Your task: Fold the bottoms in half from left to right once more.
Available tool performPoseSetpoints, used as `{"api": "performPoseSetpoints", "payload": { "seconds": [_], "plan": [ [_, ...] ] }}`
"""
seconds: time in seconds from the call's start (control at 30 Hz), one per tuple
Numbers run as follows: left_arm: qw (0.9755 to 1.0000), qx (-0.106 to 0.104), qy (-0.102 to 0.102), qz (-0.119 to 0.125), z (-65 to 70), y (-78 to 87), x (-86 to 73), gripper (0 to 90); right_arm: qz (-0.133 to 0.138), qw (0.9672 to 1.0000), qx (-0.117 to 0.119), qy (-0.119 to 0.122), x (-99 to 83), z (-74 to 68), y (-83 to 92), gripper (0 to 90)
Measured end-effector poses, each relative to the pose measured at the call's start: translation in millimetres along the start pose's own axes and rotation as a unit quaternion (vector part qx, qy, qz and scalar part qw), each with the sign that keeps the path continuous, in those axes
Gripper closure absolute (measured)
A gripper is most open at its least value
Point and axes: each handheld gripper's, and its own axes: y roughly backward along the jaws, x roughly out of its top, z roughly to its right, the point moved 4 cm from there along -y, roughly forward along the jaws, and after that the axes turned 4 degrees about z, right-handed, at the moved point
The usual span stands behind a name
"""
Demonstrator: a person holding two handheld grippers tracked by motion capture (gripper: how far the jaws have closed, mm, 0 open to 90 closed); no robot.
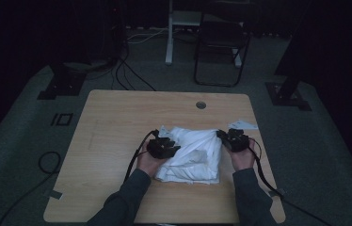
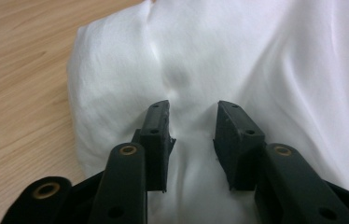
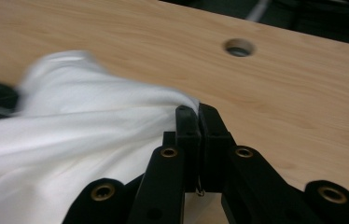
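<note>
- White cloth [image 1: 193, 153] lies bunched on the wooden table [image 1: 117, 122], nearer the person than the round cable hole [image 1: 201, 105].
- Right gripper [image 3: 199, 112]: jaws clamped tight on the cloth's edge, on the side toward the hole.
- Left gripper [image 2: 192, 122]: jaws parted, resting on the cloth, fabric between them unpinched.

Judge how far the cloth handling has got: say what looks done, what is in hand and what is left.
Done: the white cloth lies bunched into a rough, creased pile on the table. In hand: the right gripper is shut on a pulled-up edge of it, the fabric drawn taut; the left gripper rests on the cloth with jaws apart, pinching nothing. Left: probably a left grip, then smoothing or folding.
</note>
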Motion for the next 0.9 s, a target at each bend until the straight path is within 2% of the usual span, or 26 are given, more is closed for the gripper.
{"api": "performPoseSetpoints", "payload": {
  "seconds": [0.07, 0.1, 0.13, 0.17, 0.27, 0.3, 0.37, 0.5, 0.57, 0.67, 0.7, 0.73, 0.8, 0.9],
  "plan": [
    [0.9999, 0.007, -0.011, -0.003, 2.5, 1.4, -0.7, 62.7, -0.005, 0.9995, -0.031, -0.01, -1.9, 2.2, -3.1, 74.7],
    [0.9999, 0.006, -0.01, -0.001, 3.4, 2.0, -1.0, 62.4, -0.004, 0.9991, -0.038, -0.017, -3.3, 2.3, -1.2, 69.6],
    [0.9999, 0.005, -0.009, 0.002, 3.8, 2.9, -1.1, 62.1, 0.002, 0.9993, -0.028, -0.023, -4.1, 0.7, 2.1, 66.3],
    [1.0, 0.005, -0.008, 0.003, 3.9, 4.0, -1.1, 61.8, 0.011, 0.9995, -0.009, -0.027, -5.1, -2.7, 7.7, 64.0],
    [0.9999, 0.005, -0.007, 0.006, 3.4, 5.6, 0.1, 61.4, 0.02, 0.9997, 0.007, -0.013, -8.5, -12.3, 19.6, 60.1],
    [0.9999, 0.006, -0.008, 0.006, 3.6, 5.5, 0.5, 60.7, 0.024, 0.999, 0.037, -0.001, -13.8, -24.0, 28.7, 58.2],
    [0.9999, 0.008, -0.003, 0.01, 5.3, 4.6, 1.2, 60.5, 0.013, 0.9989, 0.044, 0.011, -20.4, -32.7, 31.6, 56.2],
    [0.9998, 0.012, -0.008, 0.011, 6.6, 4.3, 1.9, 60.4, -0.004, 0.9975, 0.07, -0.005, -32.8, -42.0, 27.6, 48.3],
    [0.9999, 0.008, -0.004, 0.012, 7.3, 3.7, 2.3, 60.3, -0.017, 0.9964, 0.083, -0.001, -37.4, -48.1, 23.4, 43.1],
    [0.9999, 0.007, -0.001, 0.012, 8.2, 2.3, 2.4, 60.3, -0.036, 0.9962, 0.079, 0.004, -40.9, -50.3, 16.2, 46.2],
    [0.9999, 0.008, -0.001, 0.012, 8.6, 2.0, 2.2, 60.3, -0.06, 0.9949, 0.08, 0.008, -44.1, -47.9, 8.1, 75.4],
    [0.9999, 0.008, -0.001, 0.012, 9.0, 2.0, 2.0, 60.3, -0.065, 0.994, 0.087, 0.01, -44.9, -47.5, 6.9, 86.5],
    [0.9999, 0.008, -0.003, 0.012, 8.3, 3.0, 1.2, 60.0, -0.052, 0.994, 0.096, 0.002, -42.6, -46.7, 14.2, 88.7],
    [0.9999, 0.006, 0.003, 0.011, 5.5, 3.9, 0.5, 58.3, -0.016, 0.9954, 0.094, 0.003, -35.3, -40.8, 39.4, 88.7]
  ]
}}
